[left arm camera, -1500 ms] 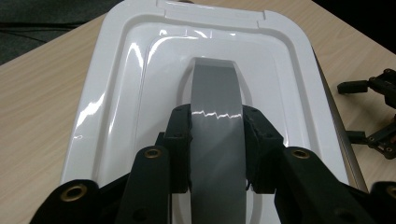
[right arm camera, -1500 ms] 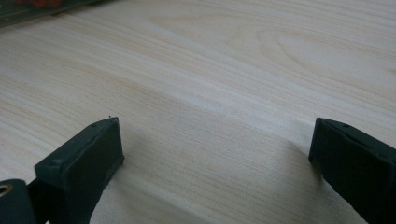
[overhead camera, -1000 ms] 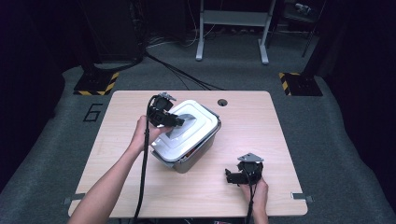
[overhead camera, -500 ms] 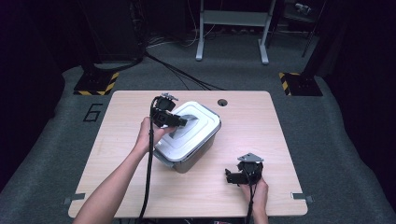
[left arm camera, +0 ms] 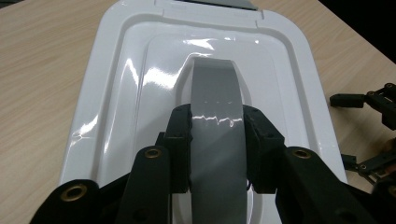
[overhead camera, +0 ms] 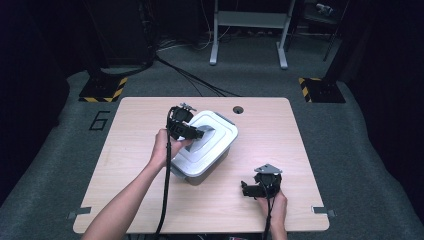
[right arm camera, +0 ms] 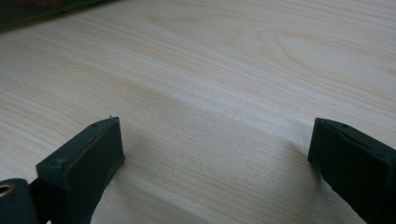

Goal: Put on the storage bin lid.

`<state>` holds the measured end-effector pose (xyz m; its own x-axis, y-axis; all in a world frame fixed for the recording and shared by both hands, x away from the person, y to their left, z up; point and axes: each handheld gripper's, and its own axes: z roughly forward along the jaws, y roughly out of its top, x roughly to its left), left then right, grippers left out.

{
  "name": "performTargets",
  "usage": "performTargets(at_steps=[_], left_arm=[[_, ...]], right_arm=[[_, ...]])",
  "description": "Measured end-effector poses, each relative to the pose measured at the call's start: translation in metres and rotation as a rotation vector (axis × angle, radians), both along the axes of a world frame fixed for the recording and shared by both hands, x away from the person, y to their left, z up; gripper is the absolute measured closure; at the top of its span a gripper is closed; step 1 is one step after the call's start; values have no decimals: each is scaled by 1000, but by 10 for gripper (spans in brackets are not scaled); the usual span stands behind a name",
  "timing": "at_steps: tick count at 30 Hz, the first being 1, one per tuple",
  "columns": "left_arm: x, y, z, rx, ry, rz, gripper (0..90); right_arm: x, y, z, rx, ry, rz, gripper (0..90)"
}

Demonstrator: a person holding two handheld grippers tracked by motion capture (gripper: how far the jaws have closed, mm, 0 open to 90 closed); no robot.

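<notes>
Box (overhead camera: 202,150): grey plastic storage box w/ white lid (overhead camera: 207,141), sits on the wooden table (overhead camera: 300,130) just left of centre, turned at an angle so one corner points to the near edge. Lid is seated on the box. A grey handle (left arm camera: 215,121) runs down the middle of the lid in a recess.

L gripper (overhead camera: 192,132): over the far-left part of the lid, held by the person's left hand (overhead camera: 162,147). In the left gripper view (left arm camera: 217,140) both black jaws press against the two sides of the grey handle, pads in contact, i.e. clenched on it. Handle lies flat w/ the lid as far as can be seen; whether it is raised off the recess can't be told.

R gripper (overhead camera: 250,189): near-right of the table, well apart from the box, held by the right hand (overhead camera: 272,202); grey three-cornered plate on top. In the right gripper view (right arm camera: 215,154) jaws stand wide apart, released, bare wood grain between them, nothing held. Jaw tips are low over the table surface; contact w/ it can't be confirmed.

Surroundings: dark carpet floor (overhead camera: 380,165), figure "6" (overhead camera: 100,121) marked on it left of the table; round cable hole (overhead camera: 238,109) at the far edge of the tabletop.
</notes>
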<state>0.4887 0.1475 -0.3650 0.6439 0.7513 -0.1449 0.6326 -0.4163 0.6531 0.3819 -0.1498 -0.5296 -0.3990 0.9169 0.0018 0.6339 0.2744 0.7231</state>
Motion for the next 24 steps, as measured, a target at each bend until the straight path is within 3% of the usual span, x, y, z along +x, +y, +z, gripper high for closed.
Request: performTargets(at_steps=[9, 11, 16, 24], left_arm=[[-1, 1, -2, -9, -9, -13, 649], [-3, 2, -2, -10, -27, -11, 524], [-6, 8, 3, -24, -64, -16, 349], [-14, 30, 15, -22, -121, 17, 186]], right_arm=[[0, 0, 0, 1, 2, 1, 29], [0, 0, 0, 0, 1, 2, 29], [0, 0, 0, 2, 1, -1, 29], [0, 0, 0, 2, 1, -1, 30]])
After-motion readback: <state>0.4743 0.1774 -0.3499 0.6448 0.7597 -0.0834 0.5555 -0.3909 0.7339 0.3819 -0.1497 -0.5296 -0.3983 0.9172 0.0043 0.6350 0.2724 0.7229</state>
